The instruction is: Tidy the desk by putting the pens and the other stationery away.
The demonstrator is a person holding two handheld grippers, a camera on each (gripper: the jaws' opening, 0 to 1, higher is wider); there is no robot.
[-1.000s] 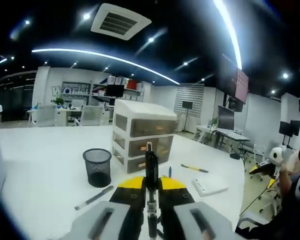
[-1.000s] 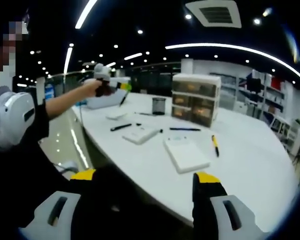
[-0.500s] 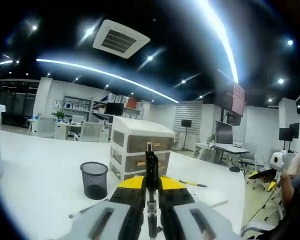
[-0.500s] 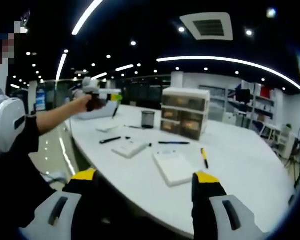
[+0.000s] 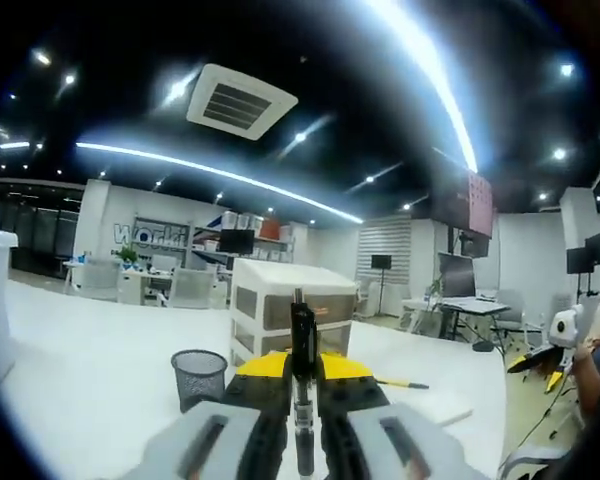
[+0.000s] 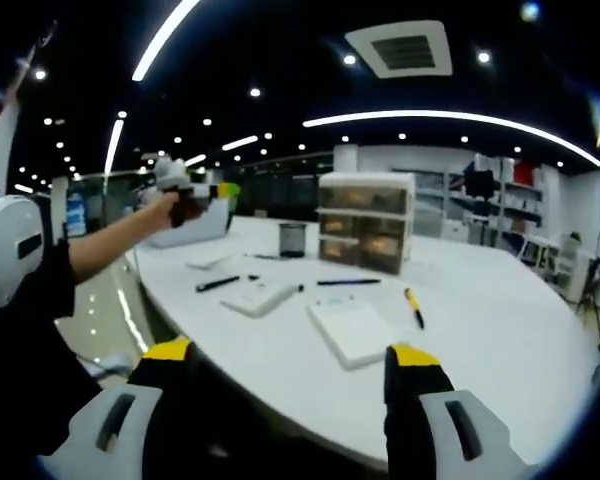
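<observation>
A black pen [image 5: 301,335] stands clamped upright between the closed jaws of the left gripper [image 5: 301,375], raised above the white desk [image 6: 500,330] with the mesh pen cup [image 5: 198,376] just beyond it and the three-drawer plastic organiser [image 5: 290,315] behind. In the right gripper view that same gripper [image 6: 195,192] is held out over the desk's far left end by the person's hand.

The rest of the stationery lies loose along the near edge of the desk: a black marker [image 6: 217,284], a black pen [image 6: 348,282], a yellow-and-black pen [image 6: 413,305], and two white notepads [image 6: 352,328] [image 6: 260,296], flat and square-cornered. The right gripper [image 6: 290,385] hovers off the near edge with its jaws spread wide and nothing between them.

The likely trouble is the drop into the cup: the pen is slim, smooth and hard, the cup is light wire mesh with a narrow round mouth, so a release from too high or off-centre could bounce the pen off the rim or tip the cup on the glossy top. The pen could also slip sideways in the pads if tilted
</observation>
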